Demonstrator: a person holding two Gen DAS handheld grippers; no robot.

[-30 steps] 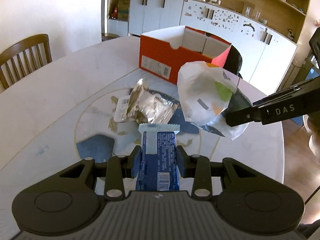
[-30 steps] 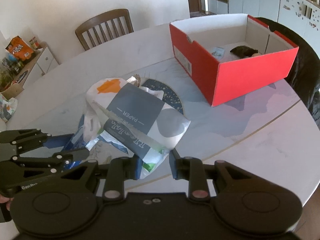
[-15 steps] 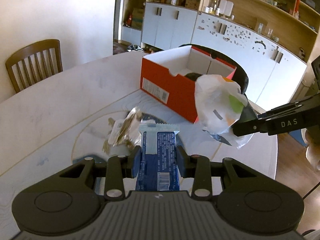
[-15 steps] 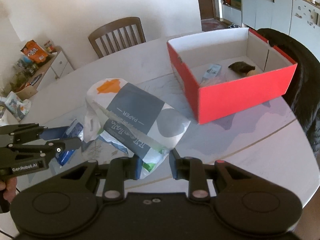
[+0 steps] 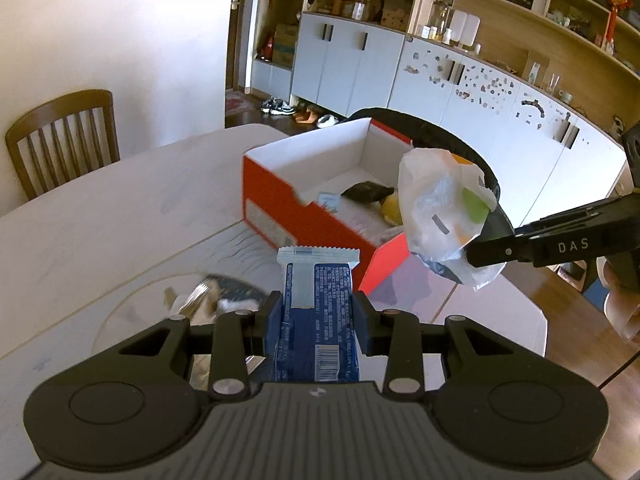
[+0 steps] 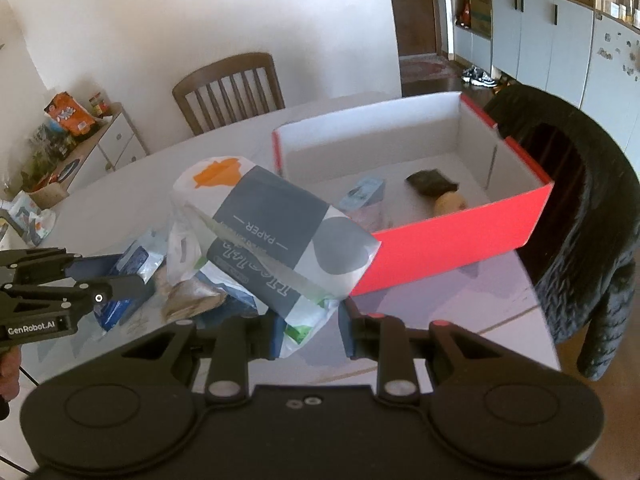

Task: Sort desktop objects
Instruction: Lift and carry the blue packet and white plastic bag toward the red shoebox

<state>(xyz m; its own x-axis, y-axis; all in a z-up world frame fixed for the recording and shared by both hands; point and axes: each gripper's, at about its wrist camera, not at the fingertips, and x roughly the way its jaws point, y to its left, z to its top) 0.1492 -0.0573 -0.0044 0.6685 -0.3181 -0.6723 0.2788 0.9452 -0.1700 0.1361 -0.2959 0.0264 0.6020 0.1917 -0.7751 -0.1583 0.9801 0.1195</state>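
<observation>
Both tools' packets (image 5: pixel 318 312) (image 6: pixel 272 240) have risen toward the box (image 6: pixel 460 236).

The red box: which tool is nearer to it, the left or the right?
Right. The right tool holds its tissue pack beside the red box; the left tool is farther back.

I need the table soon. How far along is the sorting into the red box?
Done: a few items already lie inside the red box. In hand: the left gripper clamps a blue packet, and the right gripper holds a tissue pack; neither is in the box yet. Left: crumpled wrappers on the table.
</observation>
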